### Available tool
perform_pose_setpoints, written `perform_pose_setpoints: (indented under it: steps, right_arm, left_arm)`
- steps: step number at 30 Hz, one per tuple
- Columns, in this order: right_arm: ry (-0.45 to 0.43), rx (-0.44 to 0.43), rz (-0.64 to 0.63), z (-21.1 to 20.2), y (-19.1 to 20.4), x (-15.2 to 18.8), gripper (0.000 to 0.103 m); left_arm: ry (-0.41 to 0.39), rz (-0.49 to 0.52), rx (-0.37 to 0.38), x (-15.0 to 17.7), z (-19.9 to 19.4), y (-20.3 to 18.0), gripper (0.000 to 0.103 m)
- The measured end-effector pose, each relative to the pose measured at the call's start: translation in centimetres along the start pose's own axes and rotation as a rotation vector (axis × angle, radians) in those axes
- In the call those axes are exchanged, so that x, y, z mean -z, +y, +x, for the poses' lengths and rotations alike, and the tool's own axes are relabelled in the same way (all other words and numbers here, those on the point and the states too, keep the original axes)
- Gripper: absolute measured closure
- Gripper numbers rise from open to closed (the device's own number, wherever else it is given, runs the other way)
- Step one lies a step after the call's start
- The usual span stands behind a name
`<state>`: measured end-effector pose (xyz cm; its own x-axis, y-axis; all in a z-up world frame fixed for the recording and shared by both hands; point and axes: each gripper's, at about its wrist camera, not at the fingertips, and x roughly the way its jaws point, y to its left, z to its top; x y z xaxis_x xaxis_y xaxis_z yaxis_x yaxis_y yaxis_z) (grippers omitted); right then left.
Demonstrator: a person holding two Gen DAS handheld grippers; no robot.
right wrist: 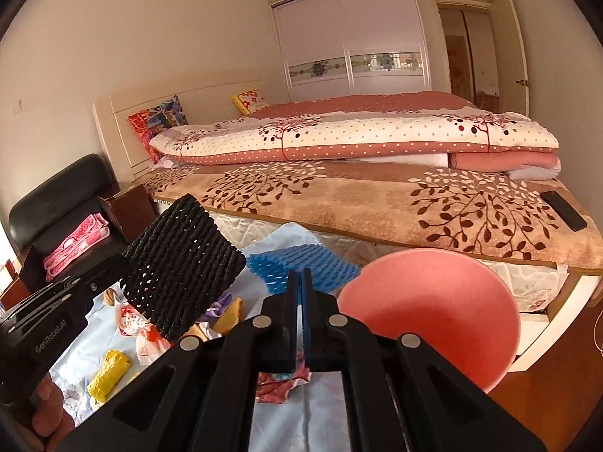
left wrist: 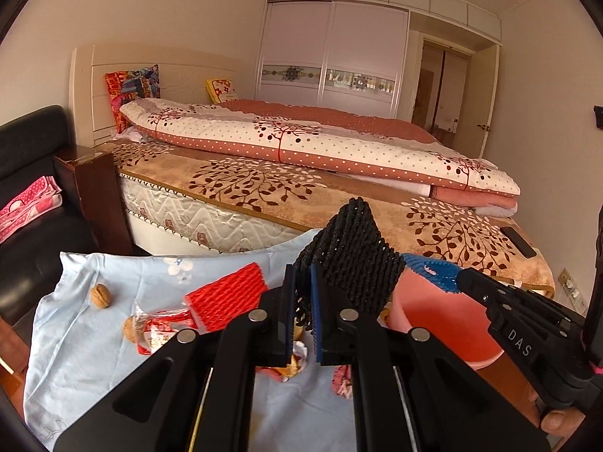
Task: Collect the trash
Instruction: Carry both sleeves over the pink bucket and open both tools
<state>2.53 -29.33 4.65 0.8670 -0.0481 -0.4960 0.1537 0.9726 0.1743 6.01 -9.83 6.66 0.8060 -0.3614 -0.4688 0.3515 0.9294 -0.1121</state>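
My left gripper is shut on a black foam net sleeve and holds it up above the light blue cloth; the sleeve also shows in the right wrist view. My right gripper is shut on a blue foam net sleeve, whose tip shows in the left wrist view. A pink bowl sits to the right of both grippers. On the cloth lie a red foam net, two walnuts, red-white wrappers and a yellow wrapper.
A bed with folded quilts stands behind the cloth. A black phone lies on the bed's corner. A black chair with pink cloth and a dark wooden nightstand stand at the left. A wardrobe is at the back.
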Motion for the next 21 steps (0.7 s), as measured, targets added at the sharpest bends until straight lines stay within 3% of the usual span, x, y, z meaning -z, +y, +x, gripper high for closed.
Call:
perform_pose_setpoints:
  steps: [10, 21]
  right_arm:
    - [0.004, 0.129, 0.04, 0.0, -5.2, 0.6, 0.101]
    - [0.07, 0.222, 0.107, 1.2, -10.6, 2.2, 0.101]
  left_arm:
    - [0.006, 0.082, 0.082, 0.0, 3.6, -7.5, 0.096]
    - [0.075, 0.164, 0.168, 2.2, 7.9, -13.4, 0.096]
